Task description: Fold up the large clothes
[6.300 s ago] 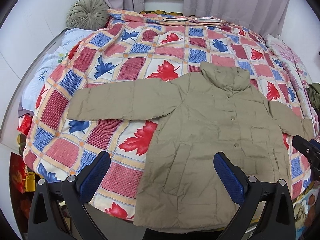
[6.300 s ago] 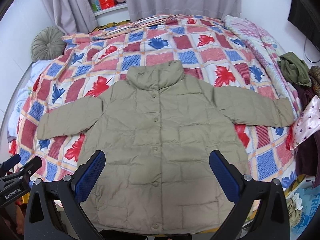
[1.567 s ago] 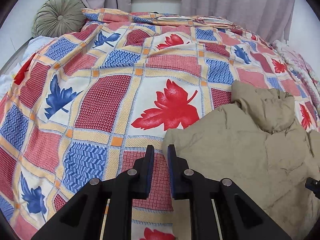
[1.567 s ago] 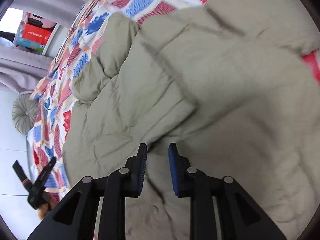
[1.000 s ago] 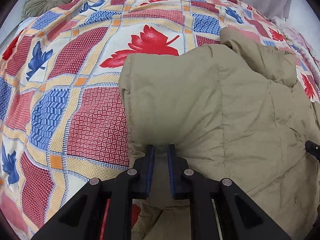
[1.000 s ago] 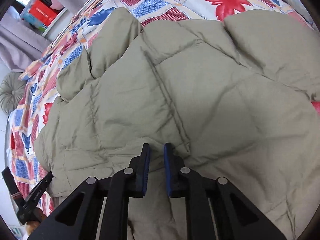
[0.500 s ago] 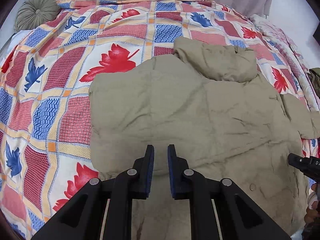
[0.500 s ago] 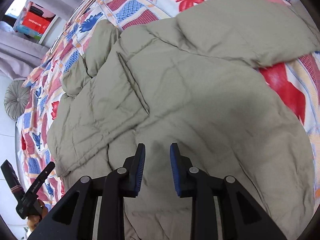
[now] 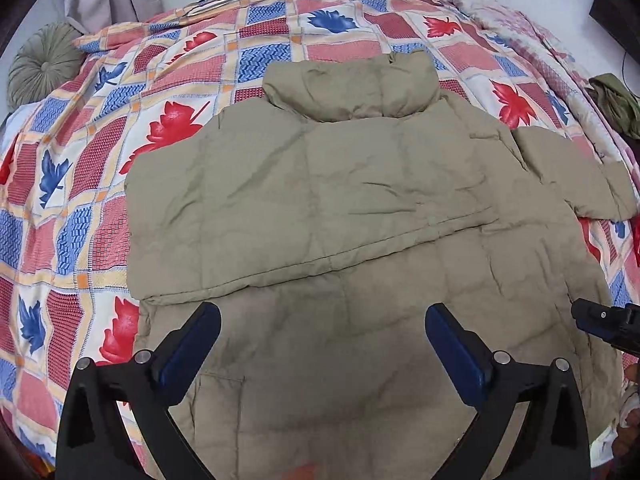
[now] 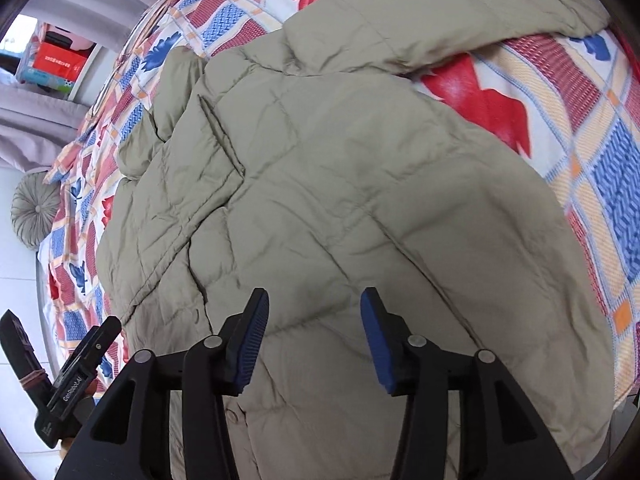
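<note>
Below, both the left gripper (image 9: pixel 320 340) and right gripper (image 10: pixel 314 330) gape empty, hiding the jacket (image 9: pixel 340 208) hem.

Bed (image 9: pixel 64 216): covered by a patchwork quilt (image 9: pixel 276 44) with red and blue leaf prints. Khaki puffer jacket (image 9: pixel 340 208) spread flat at centre, collar toward 12 o'clock, one sleeve folded across the body. Round grey-green cushion (image 9: pixel 42 68) at 10 o'clock. Dark green garment (image 9: pixel 614 100) at 2 o'clock edge.

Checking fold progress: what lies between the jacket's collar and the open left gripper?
In the left wrist view, the folded-over sleeve lies across the jacket body, between collar and left gripper.
</note>
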Demonstrator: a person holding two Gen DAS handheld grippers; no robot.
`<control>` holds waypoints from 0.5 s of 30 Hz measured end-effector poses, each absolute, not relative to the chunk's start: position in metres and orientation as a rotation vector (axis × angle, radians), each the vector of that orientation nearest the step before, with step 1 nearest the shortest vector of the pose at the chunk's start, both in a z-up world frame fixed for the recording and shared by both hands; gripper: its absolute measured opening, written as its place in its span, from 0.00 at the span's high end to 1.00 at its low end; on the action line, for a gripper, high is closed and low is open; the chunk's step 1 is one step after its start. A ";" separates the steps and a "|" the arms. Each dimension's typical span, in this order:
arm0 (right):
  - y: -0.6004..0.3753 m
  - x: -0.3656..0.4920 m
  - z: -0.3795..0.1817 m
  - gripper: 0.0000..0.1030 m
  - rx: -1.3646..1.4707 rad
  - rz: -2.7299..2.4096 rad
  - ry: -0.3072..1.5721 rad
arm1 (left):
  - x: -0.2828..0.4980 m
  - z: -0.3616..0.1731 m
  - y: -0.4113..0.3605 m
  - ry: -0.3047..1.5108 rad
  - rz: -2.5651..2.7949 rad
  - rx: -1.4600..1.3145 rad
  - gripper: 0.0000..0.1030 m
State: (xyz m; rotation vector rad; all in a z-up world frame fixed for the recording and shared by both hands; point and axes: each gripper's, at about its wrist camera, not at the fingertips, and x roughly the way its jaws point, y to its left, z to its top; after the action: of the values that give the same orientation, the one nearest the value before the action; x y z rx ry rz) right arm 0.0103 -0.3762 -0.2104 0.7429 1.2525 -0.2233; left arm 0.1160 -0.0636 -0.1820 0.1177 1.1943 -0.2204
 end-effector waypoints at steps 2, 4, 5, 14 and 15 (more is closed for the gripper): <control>-0.384 0.003 -0.209 0.43 0.754 -0.223 1.250 | 0.116 -0.184 -0.075 1.200 -0.224 0.128 0.01; -0.395 -0.004 -0.206 0.33 0.777 -0.218 1.230 | 0.118 -0.187 -0.086 1.218 -0.226 0.125 0.01; -0.400 -0.006 -0.205 0.27 0.789 -0.216 1.218 | 0.117 -0.188 -0.092 1.225 -0.236 0.121 0.01; -0.473 -0.034 -0.191 0.16 0.880 -0.253 1.092 | 0.112 -0.191 -0.158 1.258 -0.311 0.108 0.01; -0.482 -0.036 -0.191 0.16 0.885 -0.263 1.078 | 0.112 -0.191 -0.166 1.260 -0.323 0.110 0.01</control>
State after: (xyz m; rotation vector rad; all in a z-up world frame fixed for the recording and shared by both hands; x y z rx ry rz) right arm -0.0361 -0.4818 -0.1909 0.8846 1.0778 -0.2627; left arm 0.1119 -0.1656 -0.1914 0.1096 1.2595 -0.3227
